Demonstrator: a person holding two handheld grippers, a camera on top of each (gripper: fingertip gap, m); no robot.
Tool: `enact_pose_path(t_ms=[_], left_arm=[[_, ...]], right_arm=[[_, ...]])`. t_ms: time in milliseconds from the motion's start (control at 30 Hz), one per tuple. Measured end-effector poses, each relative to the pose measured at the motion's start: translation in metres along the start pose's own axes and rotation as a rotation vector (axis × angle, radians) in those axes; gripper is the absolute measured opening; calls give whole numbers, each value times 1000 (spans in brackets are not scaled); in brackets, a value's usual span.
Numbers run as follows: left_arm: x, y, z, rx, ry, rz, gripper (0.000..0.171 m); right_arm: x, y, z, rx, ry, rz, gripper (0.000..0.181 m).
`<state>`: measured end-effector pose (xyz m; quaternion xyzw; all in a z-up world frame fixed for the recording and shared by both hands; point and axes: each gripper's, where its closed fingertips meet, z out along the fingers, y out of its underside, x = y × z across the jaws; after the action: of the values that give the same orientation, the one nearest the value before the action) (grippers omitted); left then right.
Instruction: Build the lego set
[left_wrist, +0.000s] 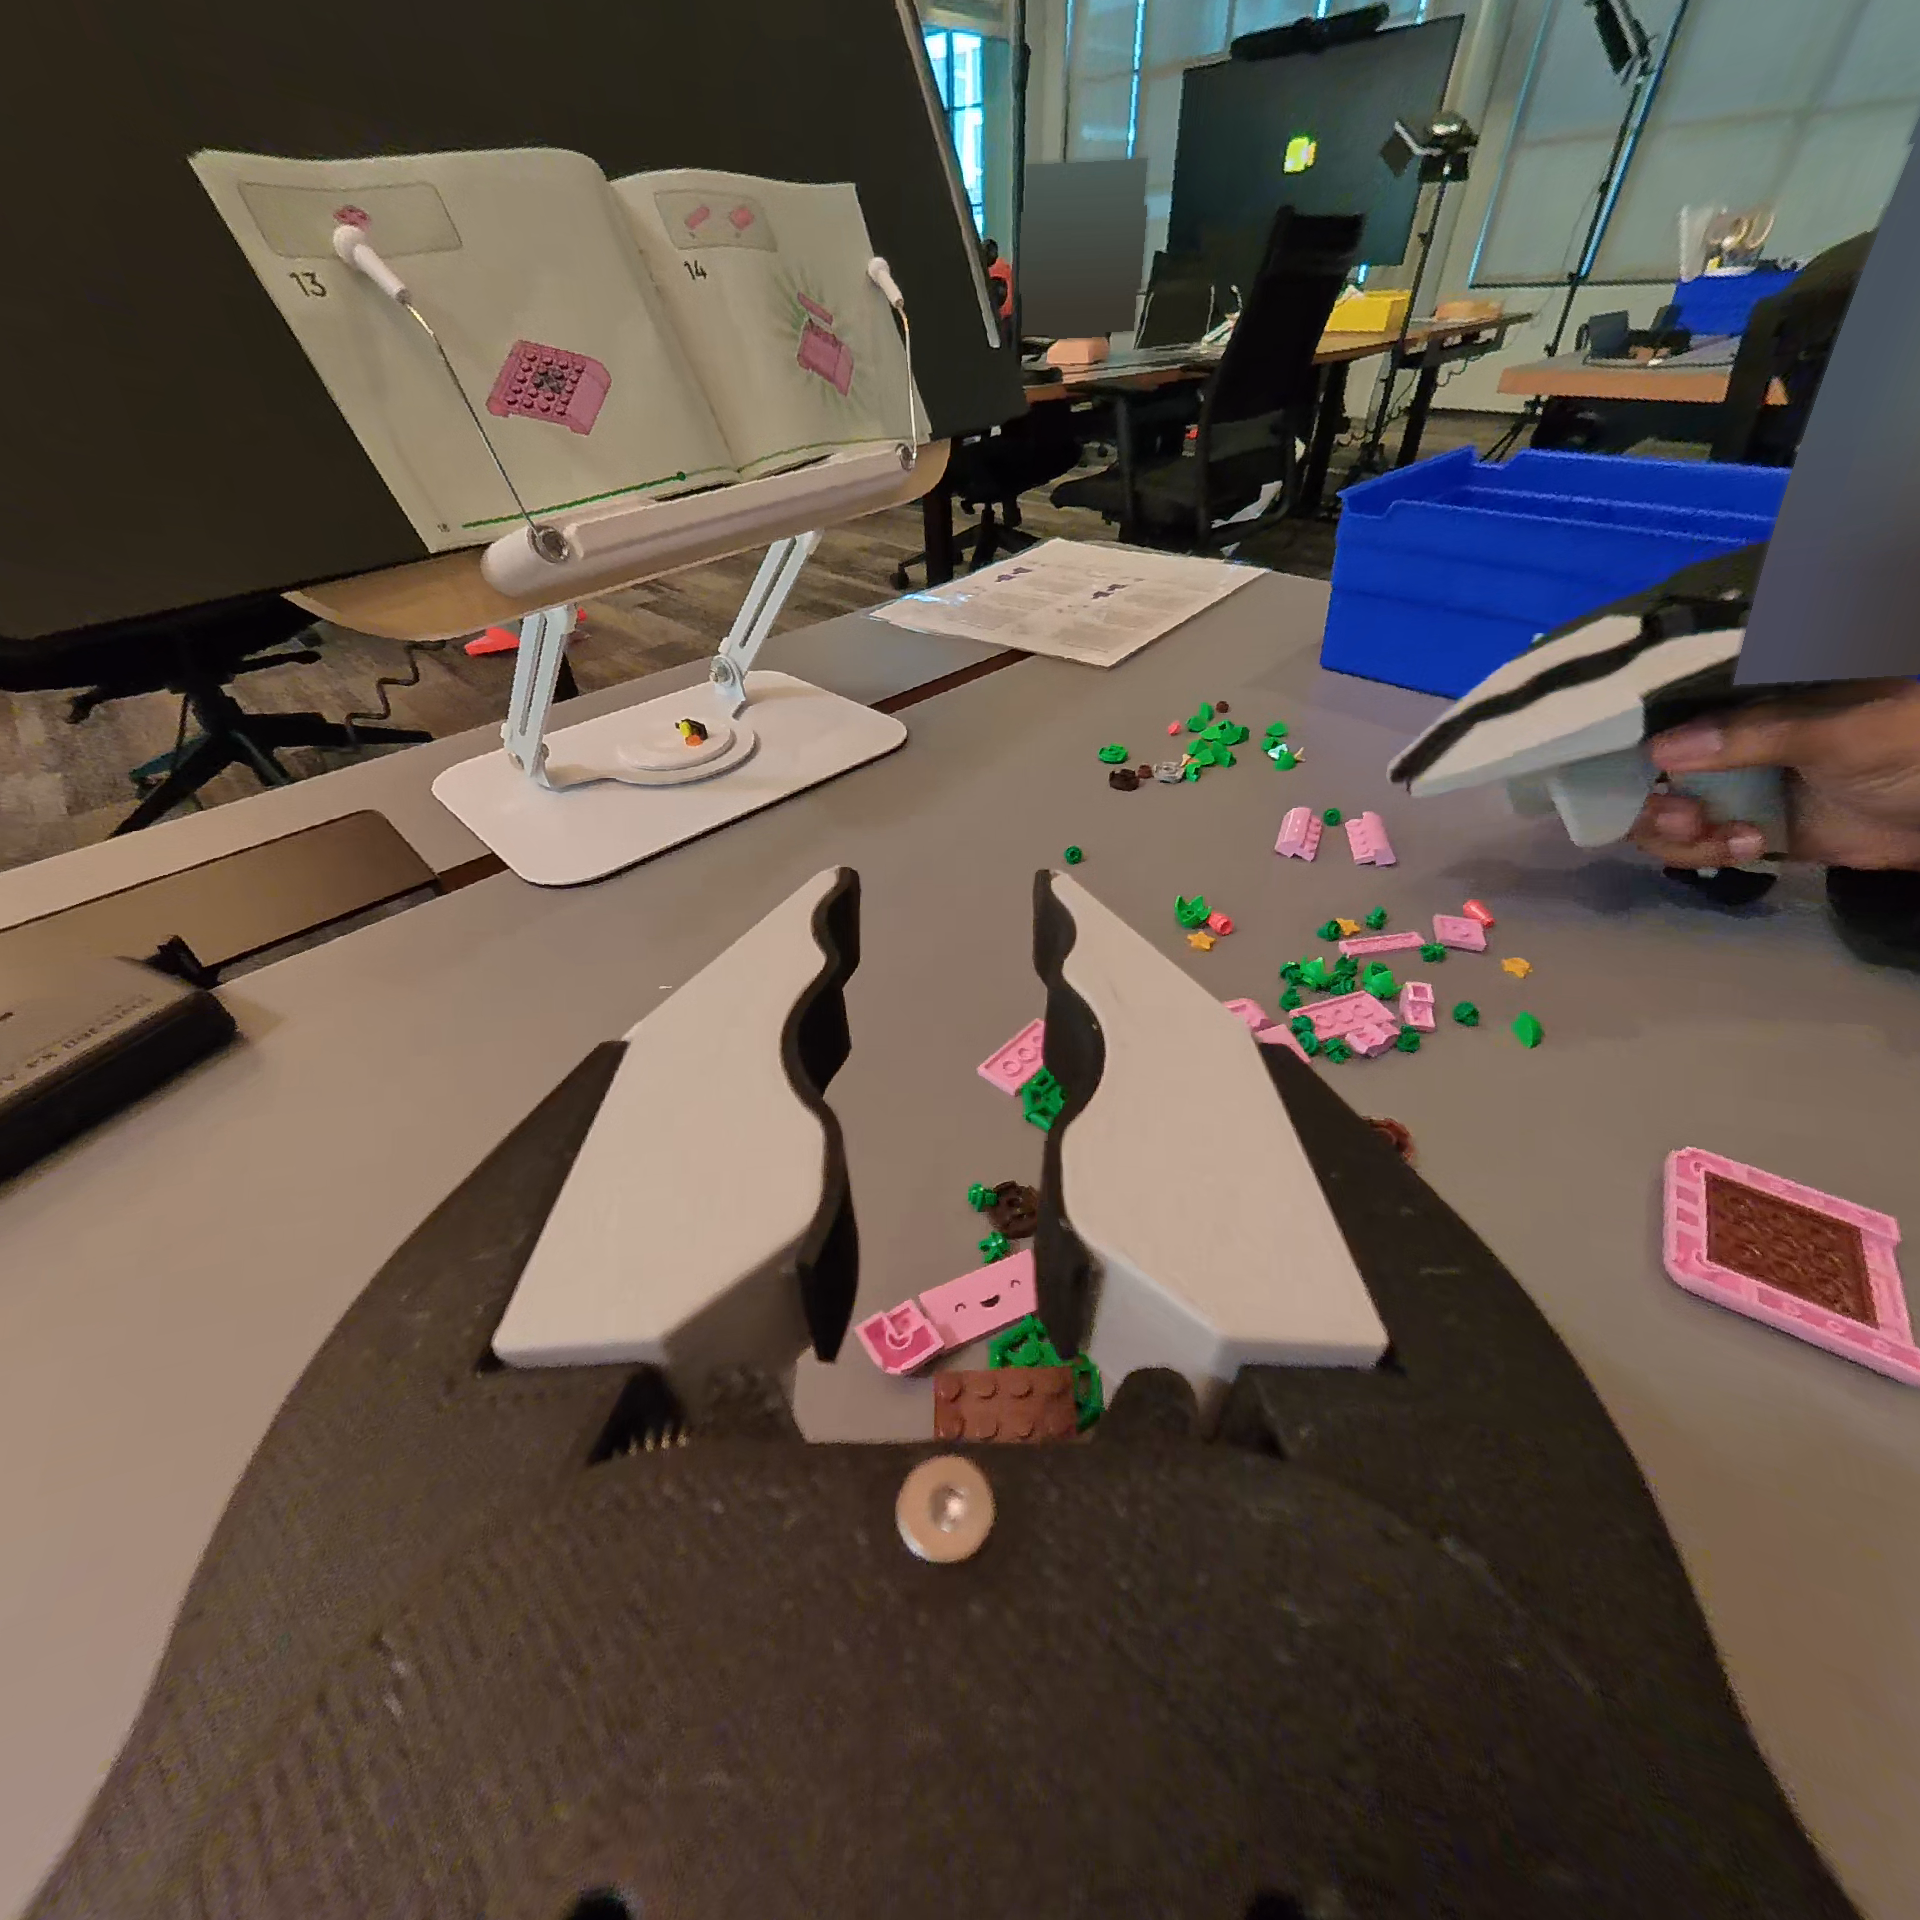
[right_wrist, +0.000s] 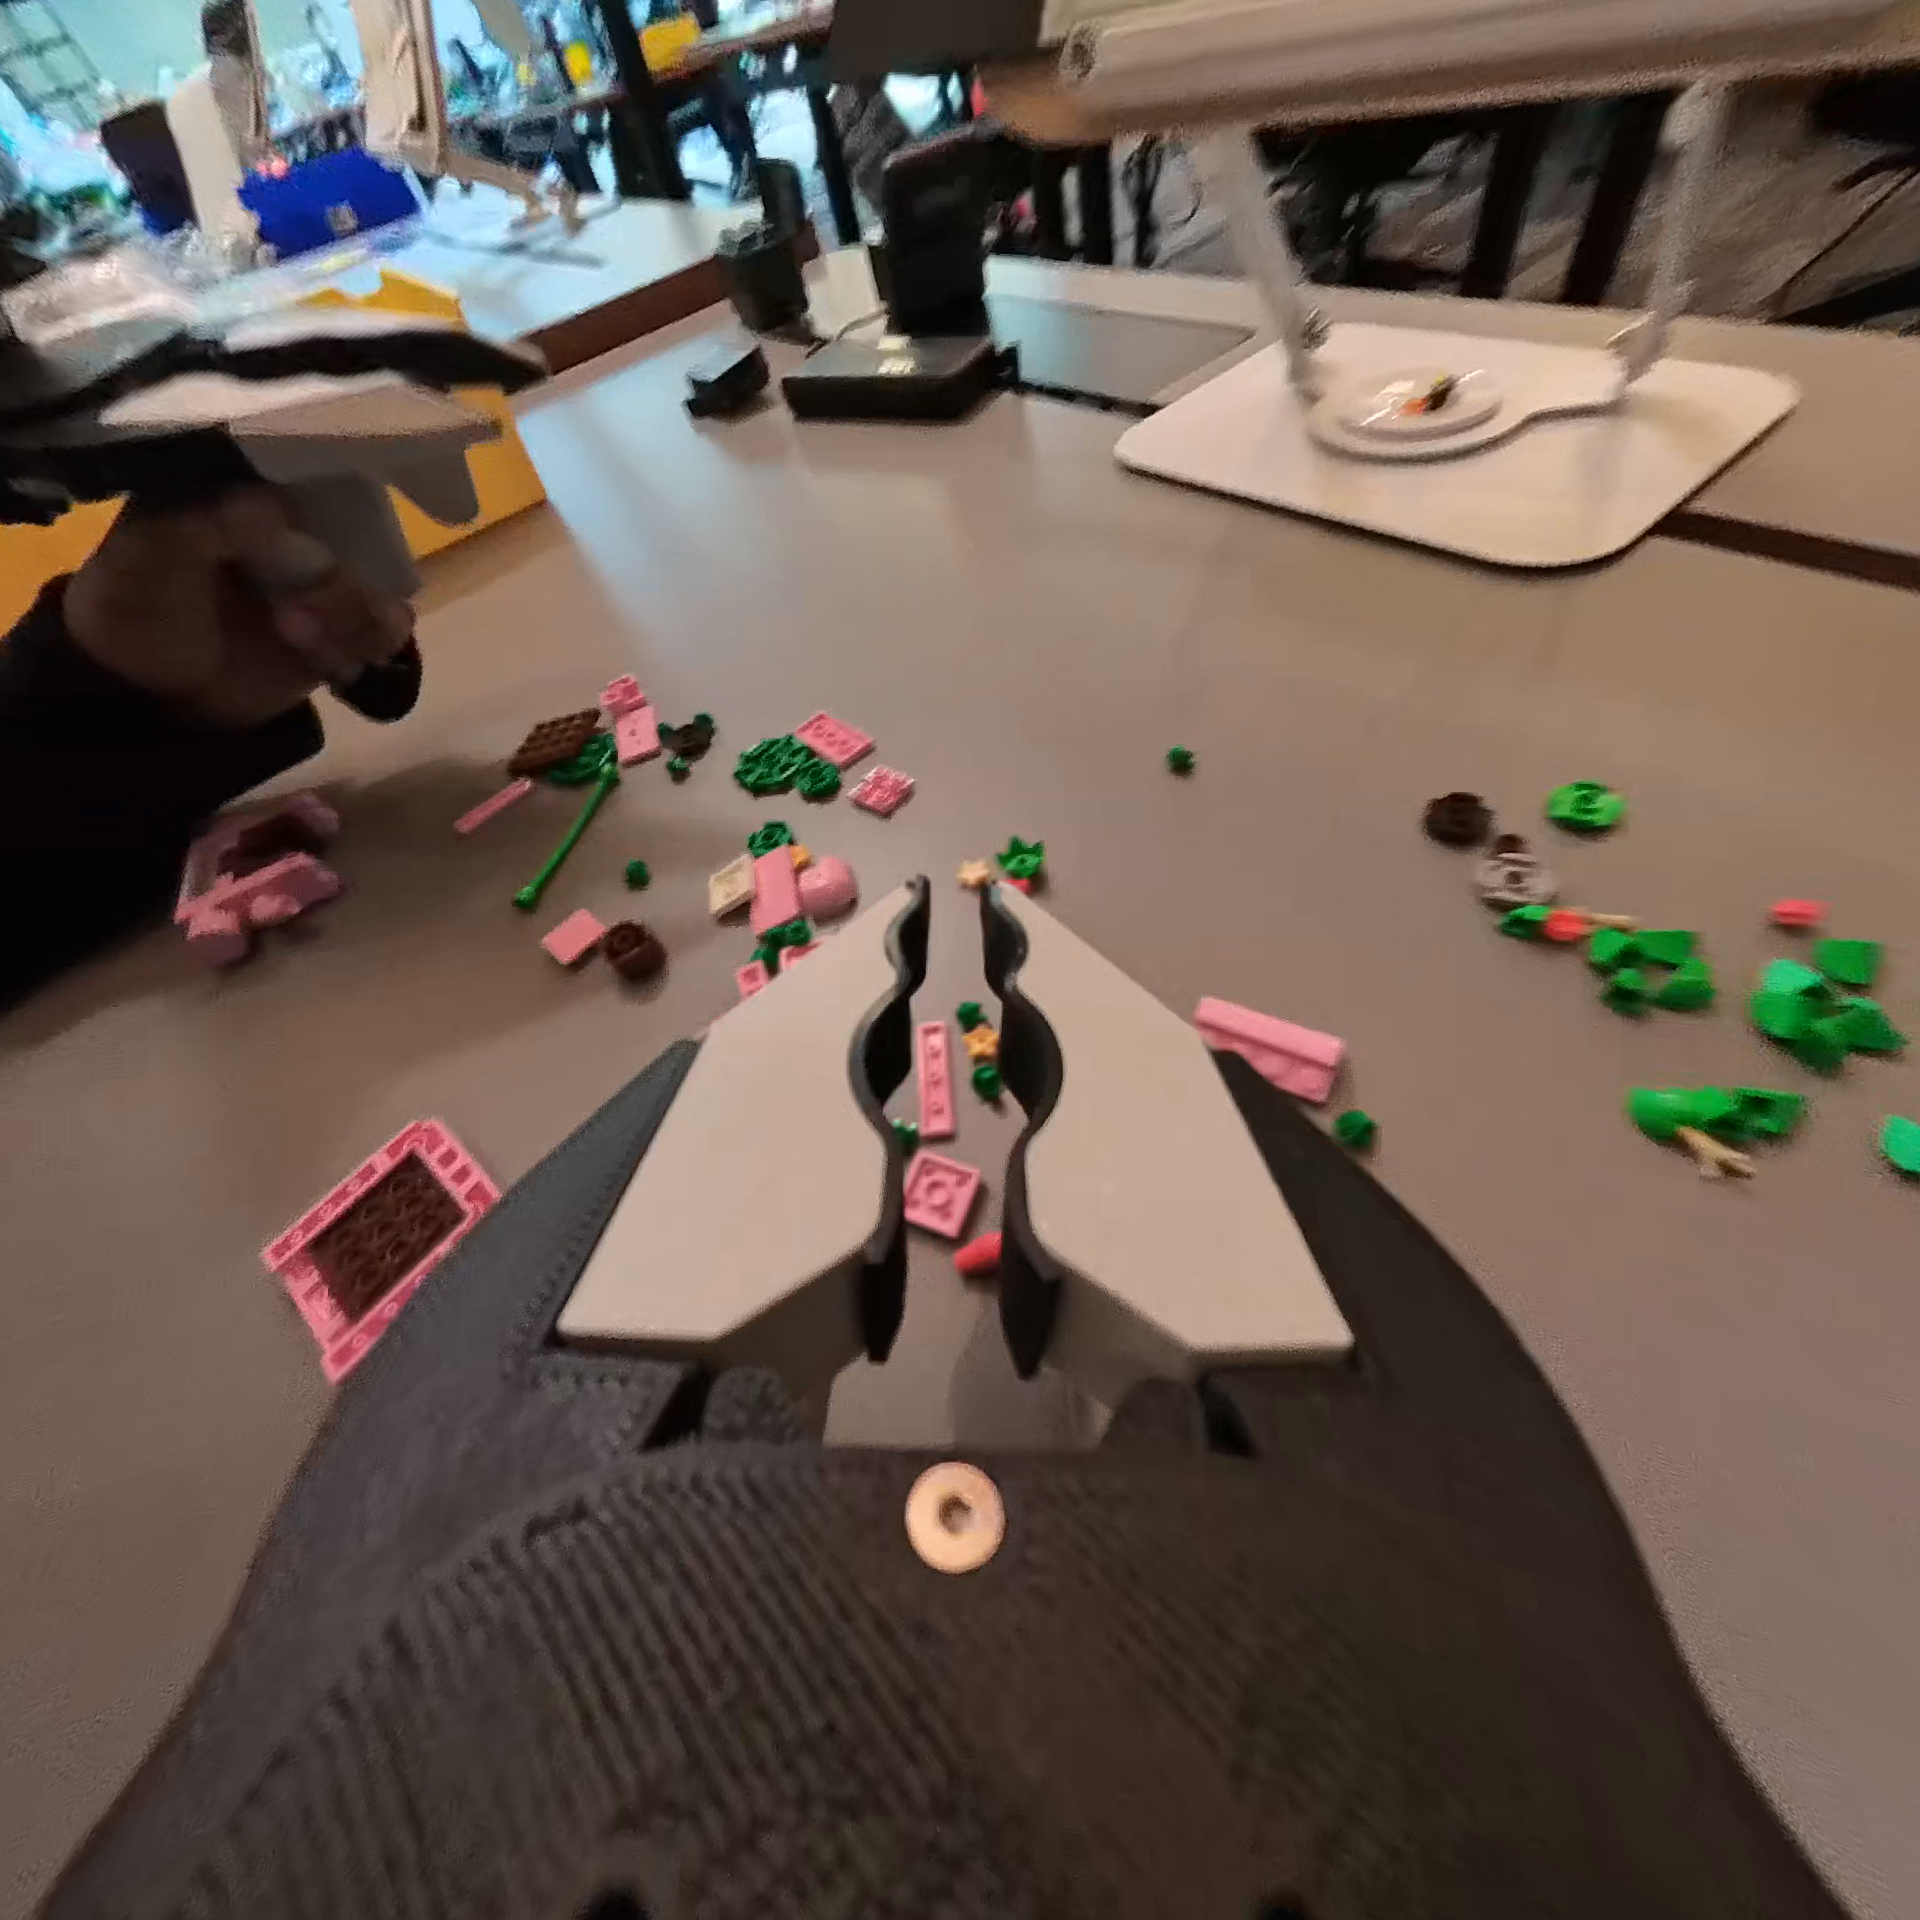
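Observation:
Loose pink, green and brown Lego pieces (left_wrist: 1351, 997) lie scattered on the grey table (left_wrist: 416, 1195). My left gripper (left_wrist: 948, 894) is open and empty, hovering over a pink face tile (left_wrist: 982, 1294) and a brown plate (left_wrist: 1003, 1403). A pink frame with a brown plate inside (left_wrist: 1787, 1257) lies to its right; it also shows in the right wrist view (right_wrist: 379, 1231). My right gripper (right_wrist: 954, 891) is narrowly open and empty, above a thin pink plate (right_wrist: 935, 1075) and a square pink tile (right_wrist: 940, 1195). A small pink box build (right_wrist: 260, 873) sits under the left hand.
An instruction booklet (left_wrist: 582, 343) stands open on a white stand (left_wrist: 727, 790) at the back. Blue bins (left_wrist: 1538, 561) and a paper sheet (left_wrist: 1070, 597) are back right. A black device (left_wrist: 94, 1049) lies left. A yellow bin (right_wrist: 468, 488) stands behind the left gripper (right_wrist: 520, 374). The thin pink plate (right_wrist: 935, 1075) is closer to my right gripper, around 7 cm from its tips; the left tips are 20 cm off. It is also in sight in the left wrist view (left_wrist: 1378, 947).

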<state>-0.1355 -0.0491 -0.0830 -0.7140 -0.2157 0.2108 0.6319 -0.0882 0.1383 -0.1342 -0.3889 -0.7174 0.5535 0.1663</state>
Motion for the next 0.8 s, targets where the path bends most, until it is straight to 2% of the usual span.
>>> enact_pose_path(t_ms=[167,333,467,700,800], left_arm=[[0,-2,-1,15,7,-21,32],[2,4,2,-14,17,-15,32],[5,8,5,-37,34,-17,32],[6,13,7,-56,44,-20,32],[7,14,7,-61,44,-15,33]], right_arm=[[-6,30,13,-178,25,-102,9],[-5,49,13,-285,0,-30,23],[-7,55,13,-319,-21,0,23],[-9,59,15,-345,0,-64,13],[-6,64,16,-375,33,-108,15]])
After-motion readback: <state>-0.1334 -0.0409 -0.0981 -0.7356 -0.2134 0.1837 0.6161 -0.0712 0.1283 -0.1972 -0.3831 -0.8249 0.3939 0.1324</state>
